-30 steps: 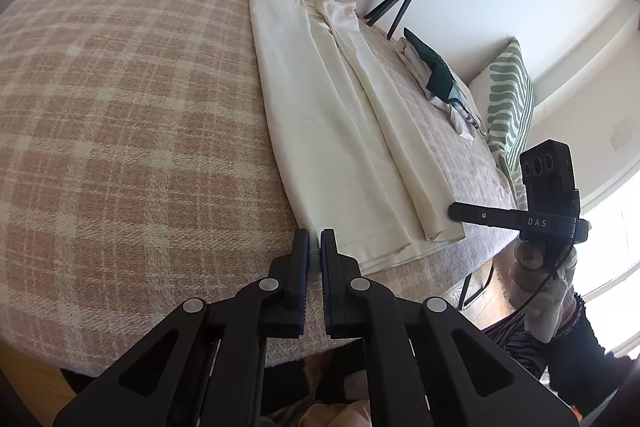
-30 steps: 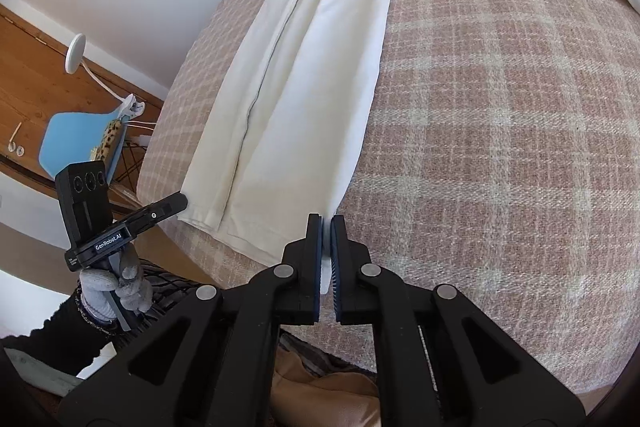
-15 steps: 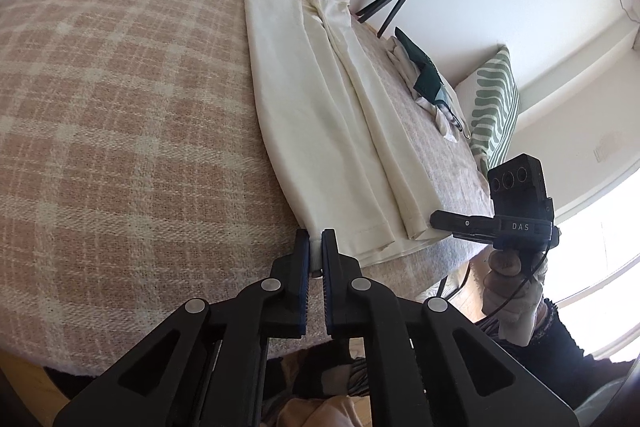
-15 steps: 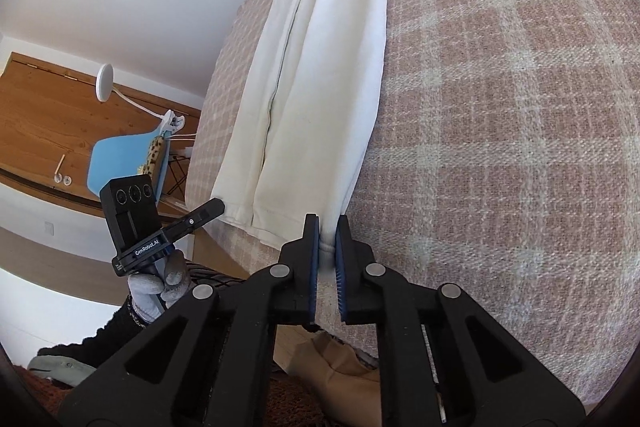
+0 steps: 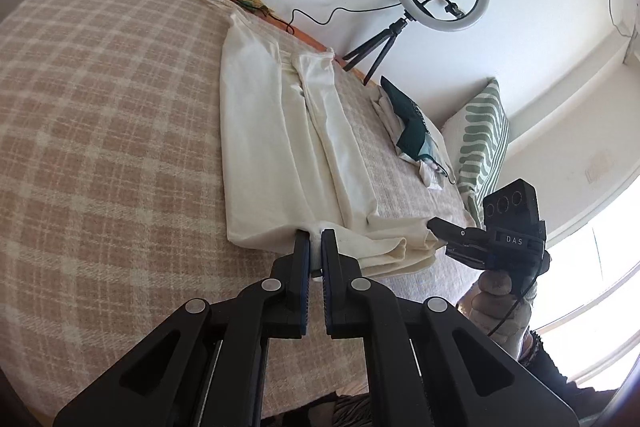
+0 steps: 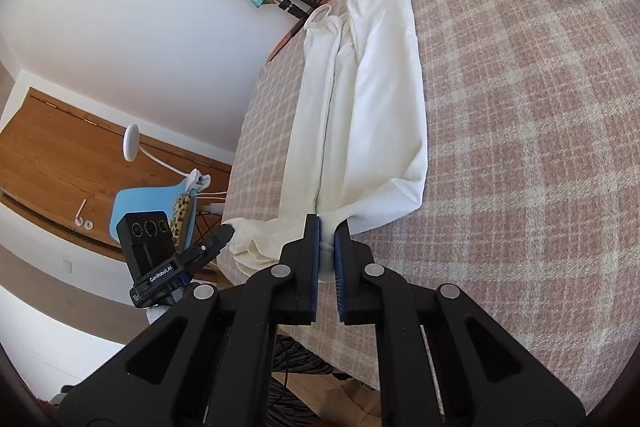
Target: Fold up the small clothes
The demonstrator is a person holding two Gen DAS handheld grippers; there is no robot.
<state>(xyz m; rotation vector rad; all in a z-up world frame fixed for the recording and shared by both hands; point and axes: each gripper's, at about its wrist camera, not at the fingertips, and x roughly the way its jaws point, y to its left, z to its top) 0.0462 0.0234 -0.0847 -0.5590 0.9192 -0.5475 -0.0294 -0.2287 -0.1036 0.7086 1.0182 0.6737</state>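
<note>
At lower centre of both wrist views, the left gripper (image 5: 315, 241) and right gripper (image 6: 327, 227) each have jaws pinching the near hem of the long cream cotton garment (image 5: 276, 147), bunched and lifted there, its length stretched toward the upper frame across the pink-and-beige checked bed cover (image 5: 100, 131).

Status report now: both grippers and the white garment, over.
Left gripper shut on white garment hem. Right gripper shut on the hem's other corner, near edge lifted off plaid bed cover. Nothing in the way.
</note>
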